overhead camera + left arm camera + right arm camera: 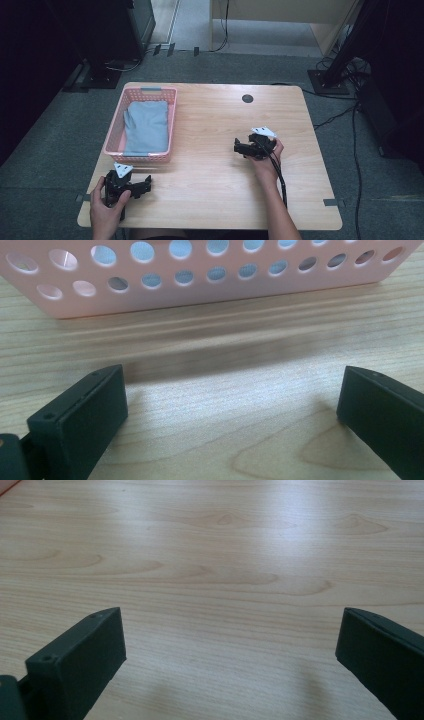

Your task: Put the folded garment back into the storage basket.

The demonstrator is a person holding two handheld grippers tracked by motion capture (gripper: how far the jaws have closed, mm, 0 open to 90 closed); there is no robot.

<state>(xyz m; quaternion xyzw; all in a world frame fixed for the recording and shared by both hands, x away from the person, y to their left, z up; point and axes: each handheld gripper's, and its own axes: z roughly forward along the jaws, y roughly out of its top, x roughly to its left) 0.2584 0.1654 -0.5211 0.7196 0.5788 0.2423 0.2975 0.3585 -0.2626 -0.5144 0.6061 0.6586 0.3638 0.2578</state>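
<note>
**Two hand-held grippers at rest beside a basket of folded cloth**

High view. A pink perforated basket (145, 92) stands on the left half of the wooden bench (220, 200), its long axis running away from the person. Inside it lies a folded grey cloth (146, 126), filling most of the floor of the basket and lying along the same axis. The left hand-held gripper (145, 184) rests on the bench near the front left corner, just in front of the basket's near short wall and apart from it; its jaws point toward the middle of the bench. The right hand-held gripper (238, 146) rests right of centre, well apart from the basket, jaws pointing left toward it. The left one is the nearer to the cloth, which lies forward of it and slightly to the right. A dark round port sits in the bench near the far edge.

Left gripper view. The jaws stand wide apart with nothing between them. Bare wood lies ahead, then the basket wall (210, 290), near but not touching; pale cloth shows through its round holes.

Right gripper view. The jaws stand wide apart over bare wood grain (215, 580), holding nothing.

No brand, label or writing can be read in any view.
</note>
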